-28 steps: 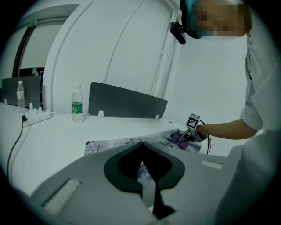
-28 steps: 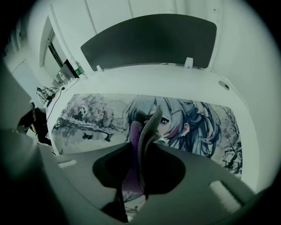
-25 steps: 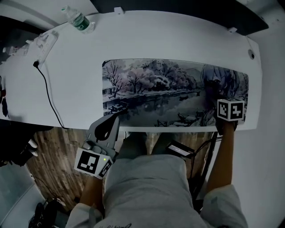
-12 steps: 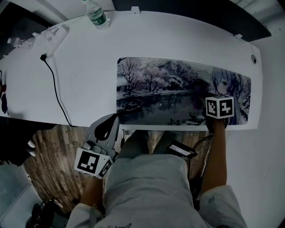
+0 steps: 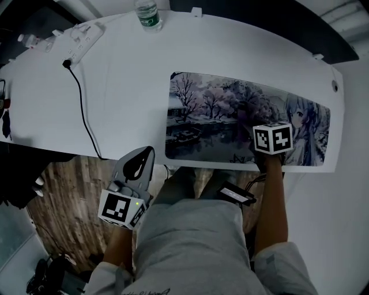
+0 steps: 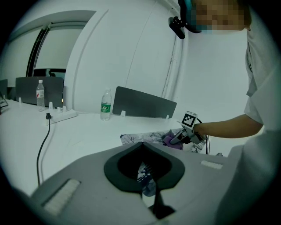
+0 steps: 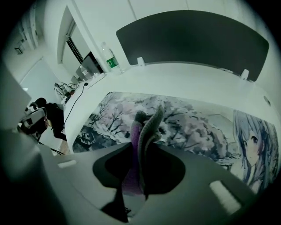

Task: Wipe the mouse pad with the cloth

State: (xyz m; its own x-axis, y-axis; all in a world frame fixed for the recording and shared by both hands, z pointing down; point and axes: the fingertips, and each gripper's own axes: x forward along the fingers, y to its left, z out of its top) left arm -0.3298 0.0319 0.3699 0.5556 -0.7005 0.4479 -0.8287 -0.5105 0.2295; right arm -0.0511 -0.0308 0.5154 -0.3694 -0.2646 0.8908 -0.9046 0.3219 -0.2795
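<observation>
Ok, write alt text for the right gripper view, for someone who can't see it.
The right gripper is shut on a purple-and-grey cloth, held over a mouse pad printed with a wintry river scene and a cartoon girl. The pad lies on a white desk, with a water bottle and a dark divider panel behind.

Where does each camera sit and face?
Head view: on the person's head, looking steeply down at the mouse pad; torso, both arms show.
Left gripper view: on the left gripper, facing across the desk toward the right gripper; its shut jaws show.
Right gripper view: on that gripper, looking along the mouse pad; jaws shut on the cloth.
Shared: all show the water bottle.
</observation>
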